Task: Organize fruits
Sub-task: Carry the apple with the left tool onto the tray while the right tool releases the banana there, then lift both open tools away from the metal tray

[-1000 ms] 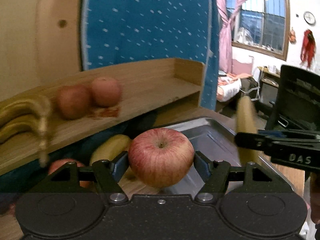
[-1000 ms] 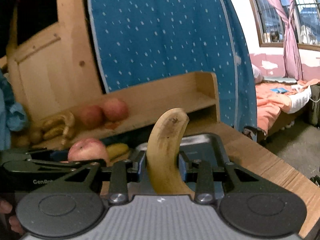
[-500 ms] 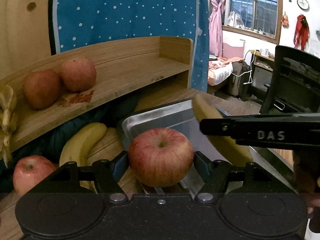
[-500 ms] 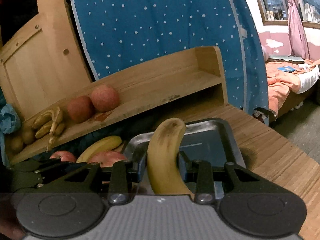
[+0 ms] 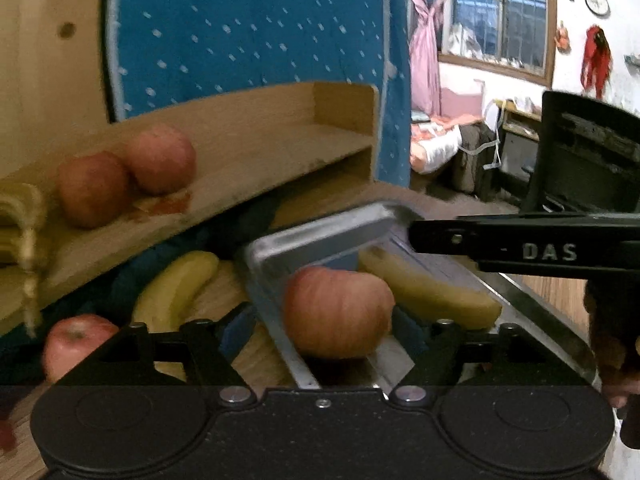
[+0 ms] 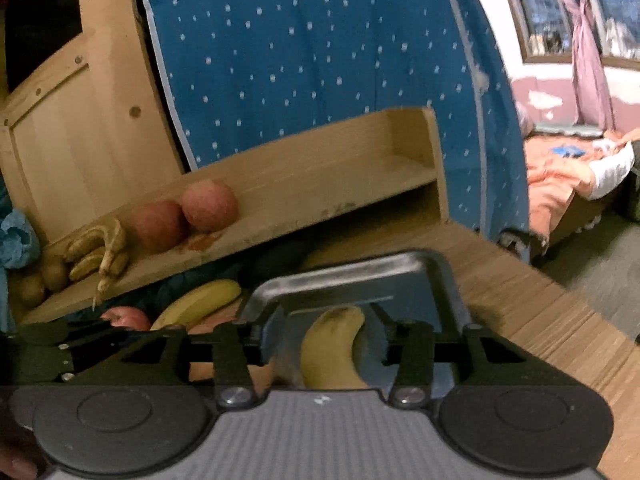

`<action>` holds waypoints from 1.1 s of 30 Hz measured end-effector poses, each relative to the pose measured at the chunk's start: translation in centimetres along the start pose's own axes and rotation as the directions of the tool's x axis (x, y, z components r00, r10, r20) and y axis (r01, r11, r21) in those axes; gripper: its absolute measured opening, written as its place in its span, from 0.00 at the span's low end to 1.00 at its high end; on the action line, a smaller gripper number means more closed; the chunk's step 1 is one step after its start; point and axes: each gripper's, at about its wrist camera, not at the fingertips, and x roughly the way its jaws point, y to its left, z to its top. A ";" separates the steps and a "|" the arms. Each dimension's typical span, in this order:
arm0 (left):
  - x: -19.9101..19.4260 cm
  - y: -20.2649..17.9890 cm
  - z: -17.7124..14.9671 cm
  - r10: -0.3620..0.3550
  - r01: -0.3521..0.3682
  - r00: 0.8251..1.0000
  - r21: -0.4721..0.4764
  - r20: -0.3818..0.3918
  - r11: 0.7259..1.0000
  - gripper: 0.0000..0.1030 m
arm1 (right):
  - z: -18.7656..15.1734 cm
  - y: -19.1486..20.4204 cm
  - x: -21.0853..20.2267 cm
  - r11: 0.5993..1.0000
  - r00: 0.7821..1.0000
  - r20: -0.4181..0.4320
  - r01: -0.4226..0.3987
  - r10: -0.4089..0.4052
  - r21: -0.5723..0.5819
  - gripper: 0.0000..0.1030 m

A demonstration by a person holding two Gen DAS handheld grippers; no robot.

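While both grippers gape released, the banana (image 6: 330, 350) lies lengthwise between the right gripper (image 6: 326, 346) fingers, tip pointing away; the apple (image 5: 338, 312), blurred, apparently rests between the left gripper (image 5: 326, 330) fingers.

Between your left jaws sits a matt-skinned red apple (image 5: 338, 312) on a shiny metal tray (image 5: 320, 236). Ahead of both jaws you see a smooth pale wooden shelf (image 6: 320, 168), backed by dotted blue cloth (image 6: 320, 52). Your grippers' bodies look matt black plastic.
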 end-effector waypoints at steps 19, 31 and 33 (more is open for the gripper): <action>-12.9 5.8 -3.8 0.091 -0.073 0.987 -0.134 0.131 0.988 0.99 | -2.0 6.7 -10.8 0.992 0.981 0.177 0.091 -0.074 -0.091 1.00; -17.3 7.7 -8.4 0.075 -0.063 0.993 -0.135 0.090 0.989 0.99 | -7.4 10.7 -15.5 0.985 0.980 0.116 0.168 -0.162 -0.041 1.00; -18.0 7.8 -9.1 0.071 -0.059 0.993 -0.132 0.090 0.989 0.99 | -8.3 11.3 -16.0 0.984 0.980 0.101 0.177 -0.173 -0.031 1.00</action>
